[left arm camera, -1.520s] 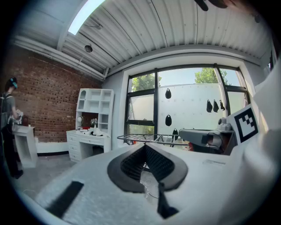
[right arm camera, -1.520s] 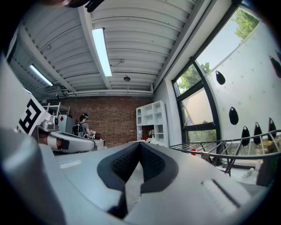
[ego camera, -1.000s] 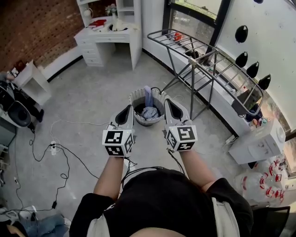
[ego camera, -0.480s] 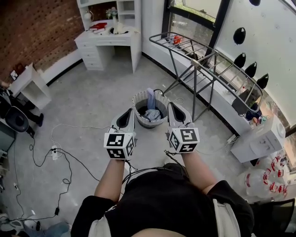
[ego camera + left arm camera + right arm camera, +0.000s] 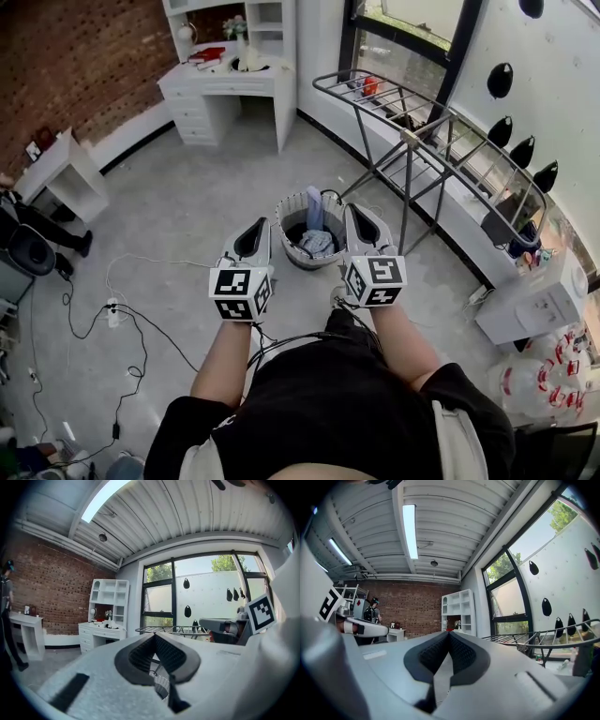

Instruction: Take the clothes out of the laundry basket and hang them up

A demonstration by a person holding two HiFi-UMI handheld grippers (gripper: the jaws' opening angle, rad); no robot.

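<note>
One drying rack (image 5: pixel 441 155) by the window, right of basket. One laundry basket (image 5: pixel 281 225) on floor, seen between both tool tips, clothes (image 5: pixel 317 242) inside. Left tool (image 5: pixel 259 225), right tool (image 5: pixel 352 211): clenched shut, empty, touching nothing.

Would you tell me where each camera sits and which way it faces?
Head view: on the head, steeply down at the basket; forearms, left gripper, right gripper show.
Left gripper view: on it, along shut fingers toward window and rack.
Right gripper view: on it, along shut fingers toward the brick wall.
Shared: both gripper views show the shelf.
</note>
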